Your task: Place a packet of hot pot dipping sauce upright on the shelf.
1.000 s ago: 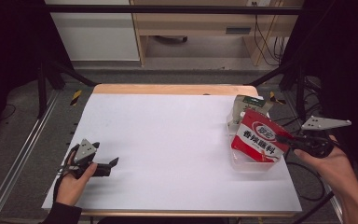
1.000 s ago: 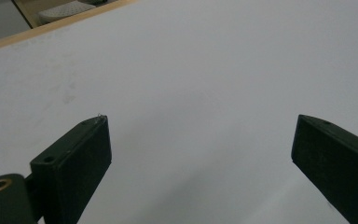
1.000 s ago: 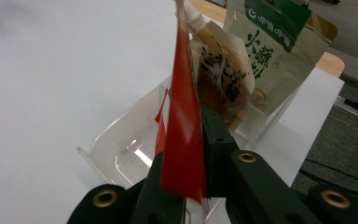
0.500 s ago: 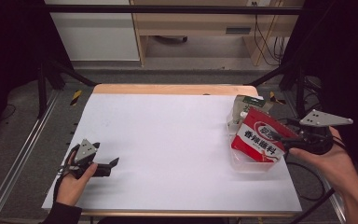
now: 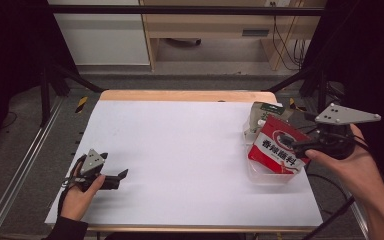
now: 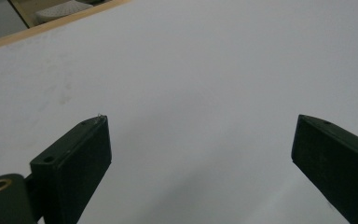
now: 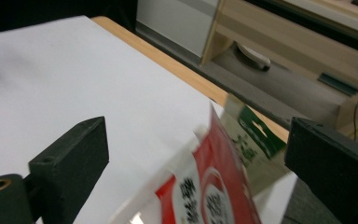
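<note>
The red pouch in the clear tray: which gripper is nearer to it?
Right. The right gripper hangs at the red pouch with jaws open, not pressing it. The left gripper rests far across the white table, near its opposite front corner, also open.

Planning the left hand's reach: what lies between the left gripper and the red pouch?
Nothing: in the high view, only bare white table separates the left gripper from the red pouch.

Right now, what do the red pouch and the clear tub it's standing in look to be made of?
Red pouch: likely glossy plastic film, judging by its sheen and thin, flat printed face. Clear tub: seemingly thin transparent plastic, since the white table shows through its walls.
</note>
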Available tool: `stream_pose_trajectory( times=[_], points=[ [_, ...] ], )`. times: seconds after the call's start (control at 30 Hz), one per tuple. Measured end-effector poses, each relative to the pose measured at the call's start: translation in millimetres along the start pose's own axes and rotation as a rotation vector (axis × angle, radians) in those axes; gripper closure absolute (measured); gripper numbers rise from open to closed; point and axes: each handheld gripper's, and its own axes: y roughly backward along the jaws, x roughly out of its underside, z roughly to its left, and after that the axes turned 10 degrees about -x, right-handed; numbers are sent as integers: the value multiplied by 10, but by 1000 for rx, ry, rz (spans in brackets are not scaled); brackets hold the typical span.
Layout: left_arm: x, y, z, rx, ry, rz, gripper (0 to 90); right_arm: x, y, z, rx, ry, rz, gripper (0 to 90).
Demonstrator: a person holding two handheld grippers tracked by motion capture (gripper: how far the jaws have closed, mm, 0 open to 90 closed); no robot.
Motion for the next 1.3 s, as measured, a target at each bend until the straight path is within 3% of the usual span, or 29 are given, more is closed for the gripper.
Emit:
stream_pose_trajectory(
  times=[0.27,0.47,0.63,0.83,1.3],
  points=[
    [2,2,11,0,-1,2,47,-296,-263,406,-58,17,-72,73],
    [3,6,18,-1,2,-1,47,-375,-573,710,-100,41,-73,72],
    [3,6,20,-3,-2,1,47,-308,-878,929,-151,12,-105,66],
    [6,7,28,-4,2,0,47,-192,-1201,1142,-172,16,-68,66],
    [10,6,35,-2,2,2,46,162,-1577,1366,-192,-20,-2,57]
  ],
)
